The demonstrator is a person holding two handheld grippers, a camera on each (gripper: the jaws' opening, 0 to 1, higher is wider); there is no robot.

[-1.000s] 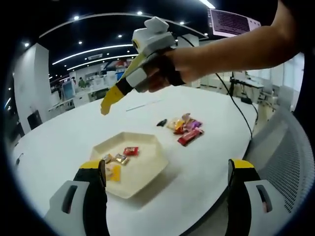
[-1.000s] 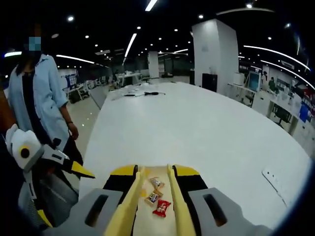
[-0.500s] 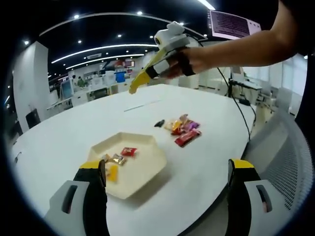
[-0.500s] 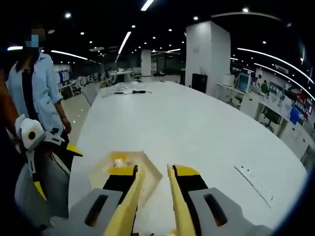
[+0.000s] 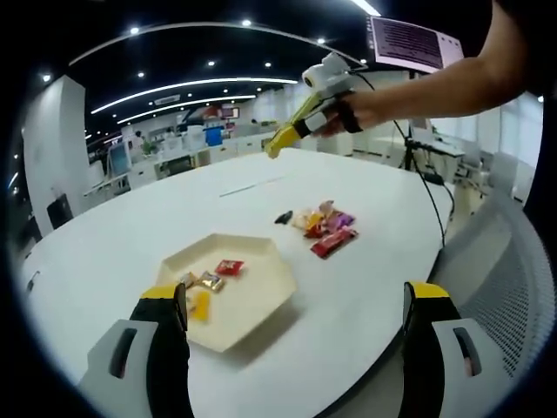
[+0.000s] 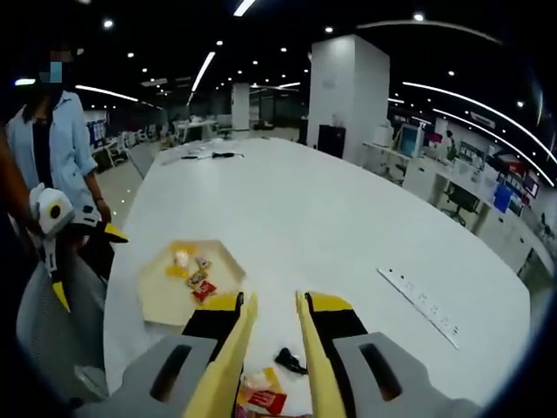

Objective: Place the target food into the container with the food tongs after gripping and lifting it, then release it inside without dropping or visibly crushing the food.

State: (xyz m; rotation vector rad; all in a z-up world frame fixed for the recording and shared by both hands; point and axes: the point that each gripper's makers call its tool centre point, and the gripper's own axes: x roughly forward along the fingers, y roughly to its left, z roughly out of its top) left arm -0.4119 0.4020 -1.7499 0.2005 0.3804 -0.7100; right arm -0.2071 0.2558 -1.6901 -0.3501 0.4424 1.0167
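Two grippers: both were held above a large white table, neither touching anything.
Left gripper: its own view showed its two black, yellow-tipped jaws spread wide apart with nothing between them; in the right gripper view it hung off the table's near-left edge, beside a grey mesh chair.
Right gripper: its long yellow tong jaws stood nearly parallel with a narrow gap between them, gripping nothing; in the left gripper view it was raised high above the table's far side, held by a hand.
Container: a cream hexagonal tray lay on the table toward its near edge, just beyond the left gripper's left jaw in the left gripper view; in the right gripper view it lay ahead and left of the tong jaws.
Inside the tray: a red-wrapped sweet, a gold-and-brown wrapped sweet and a yellow one lay grouped in one half of it.
Target food: a loose pile of wrapped sweets in red, orange and purple lay on the bare table, apart from the tray and nearer the table's right edge; in the right gripper view the pile showed low between the tong jaws.
Small black object: on the table just beside the pile; I could not tell what it was.
Strip: a pale flat strip lay on the table toward its right side.
Bystander: a person in a light blue shirt stood beyond the table's left edge.
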